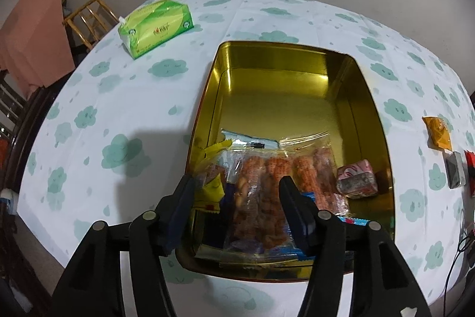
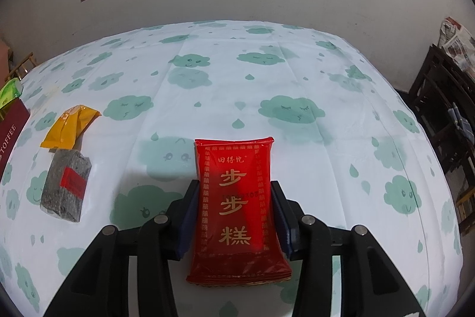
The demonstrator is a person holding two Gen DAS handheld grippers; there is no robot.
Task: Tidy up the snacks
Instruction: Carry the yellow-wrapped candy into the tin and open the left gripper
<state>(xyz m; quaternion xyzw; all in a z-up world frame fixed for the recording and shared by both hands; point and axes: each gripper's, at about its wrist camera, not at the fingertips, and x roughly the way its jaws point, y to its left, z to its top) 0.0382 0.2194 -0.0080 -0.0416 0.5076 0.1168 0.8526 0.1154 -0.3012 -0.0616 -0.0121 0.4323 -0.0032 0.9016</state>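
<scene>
Red snack pack (image 2: 239, 207) lies near table (image 2: 297, 73) edge, between right gripper (image 2: 236, 213) pads, which flank its long edges; contact unclear. Looks light, slick film, soft cake inside: pinch mid-body, gently. Left gripper (image 1: 237, 208) spread, empty, over gold tin (image 1: 371, 97) of snacks.

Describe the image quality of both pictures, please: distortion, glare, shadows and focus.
Left wrist view: strong fisheye bends the table into a dome; the gold tin shows glare on its walls; a soft shadow falls left of the tin. Right wrist view: the same bending, dark corners; the red snack packet is sharp, with a little shine at its top; shadows lie behind it.
</scene>
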